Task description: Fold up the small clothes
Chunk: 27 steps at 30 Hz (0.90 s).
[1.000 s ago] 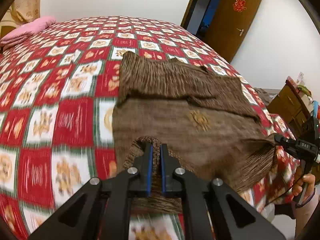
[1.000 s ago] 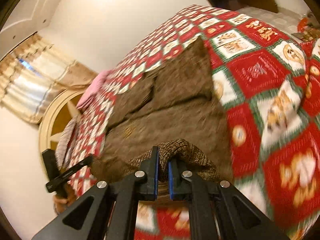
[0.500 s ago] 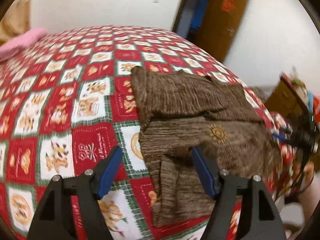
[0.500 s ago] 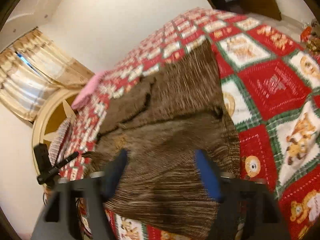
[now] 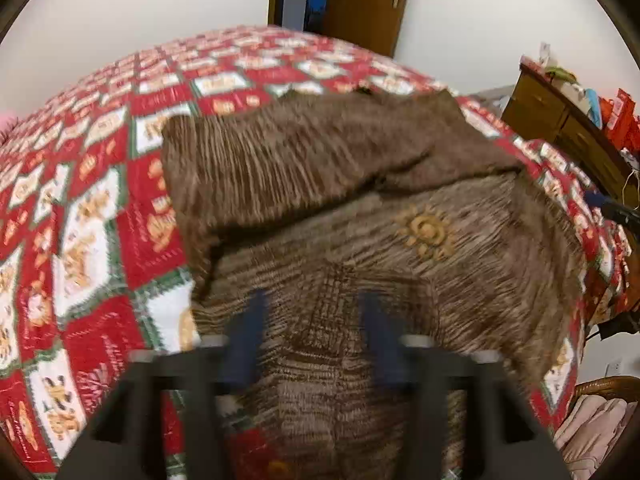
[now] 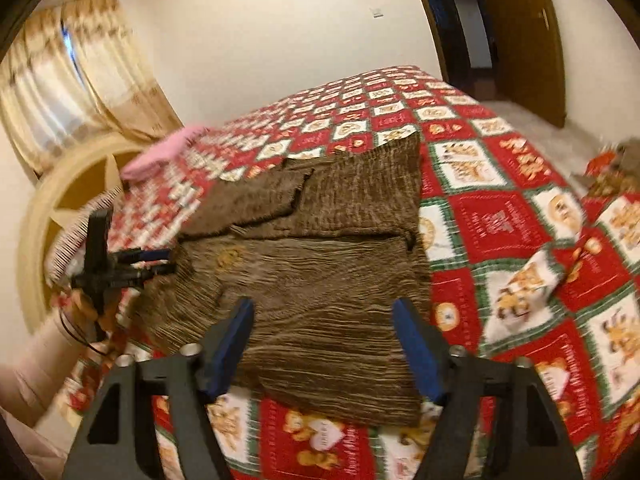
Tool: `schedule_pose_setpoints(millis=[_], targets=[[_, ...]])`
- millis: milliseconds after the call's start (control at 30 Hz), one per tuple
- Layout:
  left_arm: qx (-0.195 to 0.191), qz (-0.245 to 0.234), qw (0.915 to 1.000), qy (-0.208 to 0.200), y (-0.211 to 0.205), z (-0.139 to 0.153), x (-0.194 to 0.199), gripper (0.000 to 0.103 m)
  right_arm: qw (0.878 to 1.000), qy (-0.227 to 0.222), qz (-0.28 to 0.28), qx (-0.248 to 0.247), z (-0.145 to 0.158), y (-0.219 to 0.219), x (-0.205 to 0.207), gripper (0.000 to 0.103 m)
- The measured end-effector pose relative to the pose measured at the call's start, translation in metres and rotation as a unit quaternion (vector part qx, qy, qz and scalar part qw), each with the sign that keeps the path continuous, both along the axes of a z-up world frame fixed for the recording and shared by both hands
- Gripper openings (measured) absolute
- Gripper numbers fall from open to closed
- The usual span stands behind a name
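Note:
A small brown knit sweater (image 5: 360,216) with a gold sun emblem (image 5: 426,232) lies partly folded on the red patchwork bedspread (image 5: 92,216); its sleeves are folded across the far part. My left gripper (image 5: 316,324) is open and empty, just above the sweater's near edge. In the right wrist view the sweater (image 6: 320,264) lies flat, and my right gripper (image 6: 324,332) is open and empty over its near hem. The left gripper also shows in the right wrist view (image 6: 160,262) at the sweater's left edge.
A pink folded cloth (image 6: 160,152) lies at the far side of the bed. A wooden door (image 5: 360,0) and a dresser (image 5: 568,128) stand beyond the bed. A wicker chair (image 5: 600,420) with cloth is at the lower right. Curtains (image 6: 60,92) hang at the left.
Both grippers, shut on the sweater's hem a second ago, opened and let it drop flat. The left gripper has since moved in closer over the sweater.

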<state>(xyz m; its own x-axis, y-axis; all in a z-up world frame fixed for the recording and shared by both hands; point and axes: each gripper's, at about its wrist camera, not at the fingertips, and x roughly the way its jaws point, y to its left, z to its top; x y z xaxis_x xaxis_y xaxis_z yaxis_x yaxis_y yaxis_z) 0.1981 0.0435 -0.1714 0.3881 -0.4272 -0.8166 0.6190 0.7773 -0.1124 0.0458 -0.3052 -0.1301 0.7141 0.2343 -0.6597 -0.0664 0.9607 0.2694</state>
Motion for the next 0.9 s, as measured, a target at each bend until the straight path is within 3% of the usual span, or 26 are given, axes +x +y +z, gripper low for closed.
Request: schedule_pose_setpoints(millis=[200,400,633,667,700,767,833,900], targets=[[-0.026,0.007,0.9995,-0.017,0.006,-0.001,-0.014,0.031,0.998,0.022,0.015,-0.06,-0.01,-0.003,0.014,0.059],[-0.023,0.007,0.9996,-0.012,0.003,-0.001,-0.01,0.033,0.991,0.04,0.062,-0.114,-0.023,0.012,0.04,0.058],[-0.019,0.014,0.9994,-0.026,0.0,-0.003,-0.013,0.031,0.987,0.05,0.04,-0.146,-0.036,0.012,0.076,0.057],[-0.018,0.015,0.9993,-0.028,-0.001,-0.004,-0.015,0.028,0.987,0.06,0.049,-0.143,-0.043,0.014,0.079,0.049],[-0.019,0.016,0.9993,-0.028,-0.002,-0.003,-0.015,0.025,0.984,0.072,0.053,-0.152,-0.049,0.017,0.082,0.022],[-0.018,0.019,0.9992,-0.031,-0.004,-0.003,-0.018,0.018,0.978,0.061,0.049,-0.193,-0.053,0.025,0.077,0.016],[-0.025,0.033,0.9988,-0.028,-0.002,-0.002,-0.019,0.012,0.978,0.056,0.038,-0.198,-0.051,0.027,0.073,0.005],[-0.041,0.057,0.9974,-0.016,0.002,0.0,-0.018,0.011,0.981,0.043,0.024,-0.187,-0.044,0.026,0.065,0.004]])
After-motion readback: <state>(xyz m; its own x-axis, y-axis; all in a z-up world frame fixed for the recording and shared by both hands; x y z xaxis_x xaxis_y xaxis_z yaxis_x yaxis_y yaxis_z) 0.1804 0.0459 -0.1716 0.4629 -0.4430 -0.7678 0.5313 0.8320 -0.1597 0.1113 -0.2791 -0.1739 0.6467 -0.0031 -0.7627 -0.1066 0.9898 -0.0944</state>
